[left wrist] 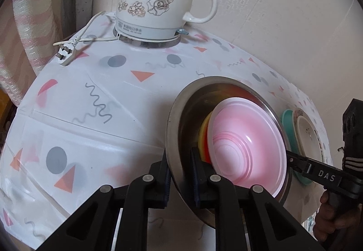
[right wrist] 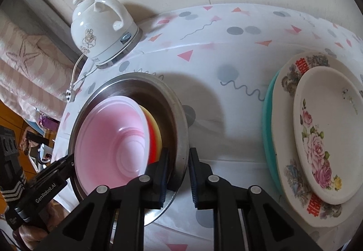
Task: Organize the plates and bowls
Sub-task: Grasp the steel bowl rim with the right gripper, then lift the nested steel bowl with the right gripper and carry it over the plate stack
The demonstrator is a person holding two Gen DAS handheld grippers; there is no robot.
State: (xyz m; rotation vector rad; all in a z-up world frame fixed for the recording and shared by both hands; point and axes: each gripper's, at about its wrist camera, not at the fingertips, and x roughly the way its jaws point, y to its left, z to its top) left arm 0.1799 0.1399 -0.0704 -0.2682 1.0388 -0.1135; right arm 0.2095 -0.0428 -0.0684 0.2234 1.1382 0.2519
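Observation:
A steel bowl (left wrist: 181, 119) stands on the patterned tablecloth and holds a pink bowl (left wrist: 247, 144) nested on a yellow and a red bowl (left wrist: 202, 137). My left gripper (left wrist: 180, 174) is shut on the steel bowl's near rim, one finger inside, one outside. My right gripper (right wrist: 178, 174) straddles the opposite rim (right wrist: 181, 149), with a gap at the outer finger. The steel bowl (right wrist: 136, 83) and pink bowl (right wrist: 109, 140) show in the right wrist view. A stack of plates (right wrist: 322, 133), flowered ones on a teal one, lies to the right.
A white ceramic electric kettle (left wrist: 158, 6) stands at the table's back by the wall, its cord and plug (left wrist: 65, 53) lying on the cloth (left wrist: 90, 115). A striped curtain (right wrist: 22, 69) hangs left of the table. The plate stack (left wrist: 304, 135) lies just right of the steel bowl.

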